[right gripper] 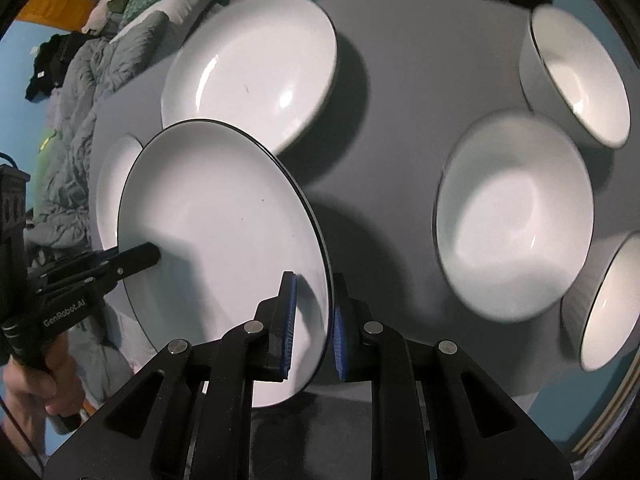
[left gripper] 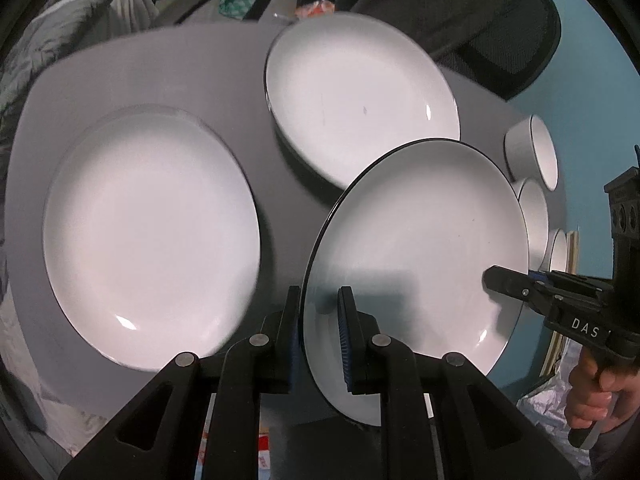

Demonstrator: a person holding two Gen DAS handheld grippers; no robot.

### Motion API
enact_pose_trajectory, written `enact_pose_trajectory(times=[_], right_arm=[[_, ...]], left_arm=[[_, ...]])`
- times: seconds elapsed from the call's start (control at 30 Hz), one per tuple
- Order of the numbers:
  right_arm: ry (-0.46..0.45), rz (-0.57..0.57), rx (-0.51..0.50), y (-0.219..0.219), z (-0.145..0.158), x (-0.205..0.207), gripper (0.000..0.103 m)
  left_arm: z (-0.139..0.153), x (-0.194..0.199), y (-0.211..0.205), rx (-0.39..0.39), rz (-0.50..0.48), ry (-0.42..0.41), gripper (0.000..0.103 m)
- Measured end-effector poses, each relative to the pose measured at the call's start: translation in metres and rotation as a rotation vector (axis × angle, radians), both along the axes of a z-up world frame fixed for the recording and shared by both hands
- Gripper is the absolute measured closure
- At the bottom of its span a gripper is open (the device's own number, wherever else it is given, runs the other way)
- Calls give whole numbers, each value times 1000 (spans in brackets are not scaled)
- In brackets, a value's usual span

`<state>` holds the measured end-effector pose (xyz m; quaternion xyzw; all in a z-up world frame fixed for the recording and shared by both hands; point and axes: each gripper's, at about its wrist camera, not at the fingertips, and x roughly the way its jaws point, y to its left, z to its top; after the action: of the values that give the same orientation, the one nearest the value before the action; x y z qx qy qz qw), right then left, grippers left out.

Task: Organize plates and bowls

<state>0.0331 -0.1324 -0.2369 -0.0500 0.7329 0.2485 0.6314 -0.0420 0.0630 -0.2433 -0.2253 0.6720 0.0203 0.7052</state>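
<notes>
Right now you hold one white plate [left gripper: 420,248] tilted above the grey table [left gripper: 240,80], gripped at opposite edges. Your left gripper [left gripper: 320,332] has its jaws closed on the plate's near rim, one blue pad on the face and one behind it. Your right gripper [right gripper: 314,320] pinches the other edge the same way, its jaws narrow around the dark rim line. In the left wrist view the right gripper comes in from the right side, with your hand [left gripper: 592,396] on its handle.

Below and to the left of the held plate, a second plate [left gripper: 148,236] lies flat on the table. A third plate [left gripper: 360,96] lies farther back, partly hidden by the lifted one. On the right side of the table stand three white bowls: a middle bowl [right gripper: 516,216], a far bowl [right gripper: 576,76] and a near bowl [right gripper: 612,308], close together. Rumpled bedding [right gripper: 80,92] lies beyond the table's left edge.
</notes>
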Motion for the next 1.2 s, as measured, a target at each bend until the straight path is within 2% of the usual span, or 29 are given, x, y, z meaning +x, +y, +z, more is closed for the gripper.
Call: enact_pose_trajectory(times=[0.3,0.53,0.67,0.93,1.2], right_arm=[[-41,41,23,38,13,41,86],[-47,63,24,68,1,72,86],[-25,59,33,64,-4,88,86],[16,65,23,60,-20,103,86],[31,66,0,61,-27,107,86]], left_arm=[[10,34,24,37,19,-39,87],[2,56,43,55,40,-31,85],[-7,82,38,71,46,-15,85],[-24,104,36,100,51,29,84],[-30,108,32,104,44,58,84]])
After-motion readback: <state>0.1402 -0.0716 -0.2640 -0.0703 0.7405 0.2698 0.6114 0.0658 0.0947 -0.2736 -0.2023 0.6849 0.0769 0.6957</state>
